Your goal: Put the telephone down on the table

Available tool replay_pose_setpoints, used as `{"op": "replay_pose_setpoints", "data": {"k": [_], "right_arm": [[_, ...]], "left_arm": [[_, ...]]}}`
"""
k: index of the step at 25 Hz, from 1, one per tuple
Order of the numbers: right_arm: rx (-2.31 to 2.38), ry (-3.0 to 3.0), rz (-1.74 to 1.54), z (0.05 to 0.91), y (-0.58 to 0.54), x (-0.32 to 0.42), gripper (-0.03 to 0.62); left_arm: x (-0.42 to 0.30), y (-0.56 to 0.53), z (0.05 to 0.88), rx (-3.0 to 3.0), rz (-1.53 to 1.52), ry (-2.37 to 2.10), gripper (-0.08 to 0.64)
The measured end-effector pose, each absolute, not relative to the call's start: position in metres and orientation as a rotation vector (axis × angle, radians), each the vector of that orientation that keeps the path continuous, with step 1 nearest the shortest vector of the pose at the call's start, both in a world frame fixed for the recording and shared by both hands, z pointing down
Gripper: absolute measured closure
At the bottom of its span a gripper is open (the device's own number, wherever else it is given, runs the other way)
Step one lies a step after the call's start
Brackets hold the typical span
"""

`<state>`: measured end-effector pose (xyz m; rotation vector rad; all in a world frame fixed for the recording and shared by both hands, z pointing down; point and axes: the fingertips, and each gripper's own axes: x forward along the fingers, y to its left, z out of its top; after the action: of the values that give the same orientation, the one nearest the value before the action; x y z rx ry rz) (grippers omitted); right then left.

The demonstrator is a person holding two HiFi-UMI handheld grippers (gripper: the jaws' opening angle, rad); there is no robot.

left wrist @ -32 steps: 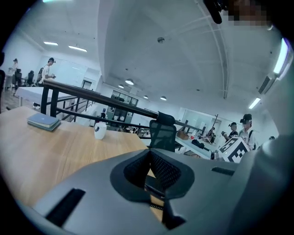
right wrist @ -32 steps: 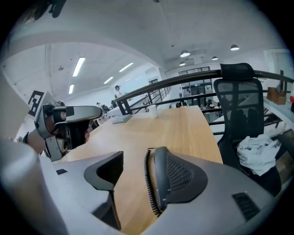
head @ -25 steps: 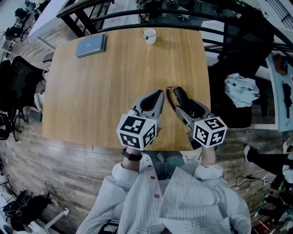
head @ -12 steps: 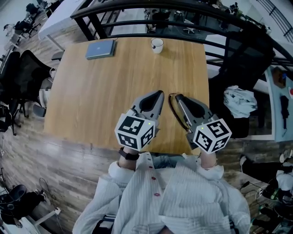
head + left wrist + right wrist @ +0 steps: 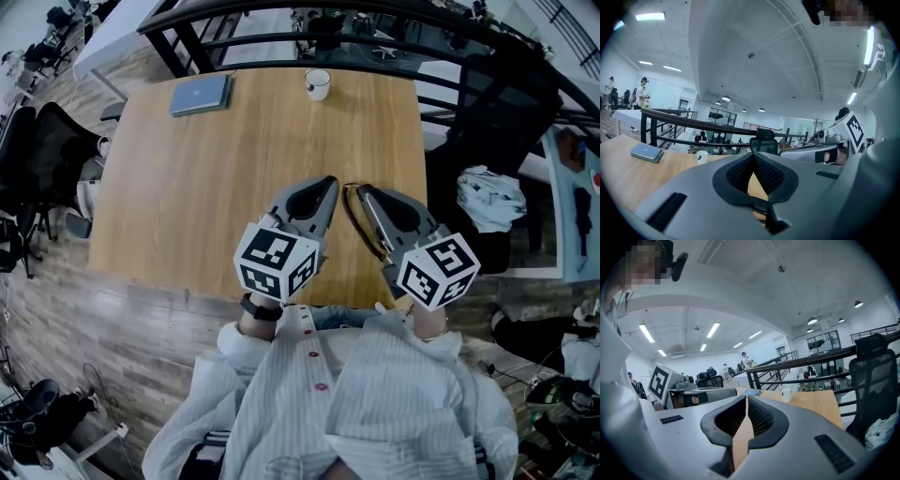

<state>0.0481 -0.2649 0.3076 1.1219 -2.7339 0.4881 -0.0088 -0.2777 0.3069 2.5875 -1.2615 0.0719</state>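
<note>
Telephone (image 5: pixel 350 217) beside right tool (image 5: pixel 362 191), near table (image 5: pixel 187 169) edge

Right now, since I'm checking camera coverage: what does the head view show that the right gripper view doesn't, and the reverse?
Only the head view: the grey-brown wood-plank floor and the person's black wristband. Only the right gripper view: white ceiling strip lights and a distant standing person. Both: the light wooden table, the white cup and the flat blue-grey book on it.
</note>
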Motion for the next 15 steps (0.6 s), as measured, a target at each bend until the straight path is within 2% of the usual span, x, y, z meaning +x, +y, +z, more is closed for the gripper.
{"op": "replay_pose_setpoints", "data": {"k": [15], "right_arm": [[1.119,-2.733,0.491,0.3098,-0.2692,0.0458,0.554]], "left_arm": [[-0.0008,-0.2830,0.3082,2.602,0.088,-1.239,0.551]]}}
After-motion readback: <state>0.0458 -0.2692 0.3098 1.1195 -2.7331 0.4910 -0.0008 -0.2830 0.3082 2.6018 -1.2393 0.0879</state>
